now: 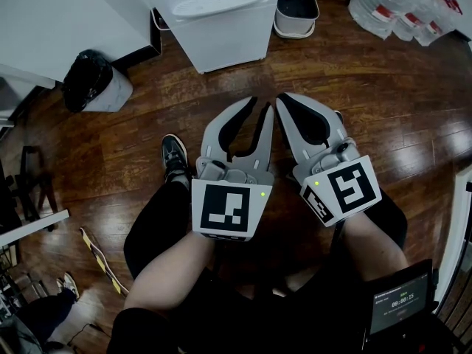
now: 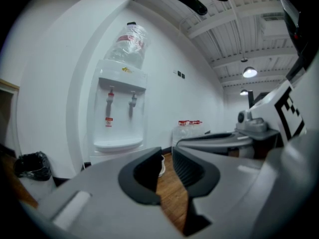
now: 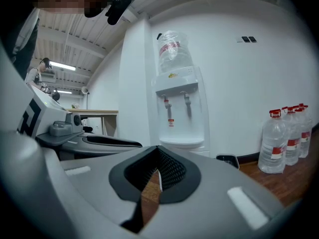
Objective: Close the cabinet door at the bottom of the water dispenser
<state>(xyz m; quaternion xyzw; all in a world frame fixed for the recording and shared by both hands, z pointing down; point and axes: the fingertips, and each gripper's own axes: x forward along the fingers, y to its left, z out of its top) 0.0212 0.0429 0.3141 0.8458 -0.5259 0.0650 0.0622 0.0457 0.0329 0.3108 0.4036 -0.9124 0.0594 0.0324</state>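
head view, one water dispenser (image 1: 221,21), two tools (image 1: 257,110) (image 1: 285,100)

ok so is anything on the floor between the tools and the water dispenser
Nothing visible does: only bare wood floor lies between the left tool, the right tool and the water dispenser. The black-bagged bin stands off to one side, the white container to the other.

Dark wooden plank floor (image 1: 184,102), glossy; white walls (image 3: 259,83); beamed white ceiling (image 2: 239,39) with lit lamp (image 2: 249,72); wood-topped table (image 3: 99,112) against wall
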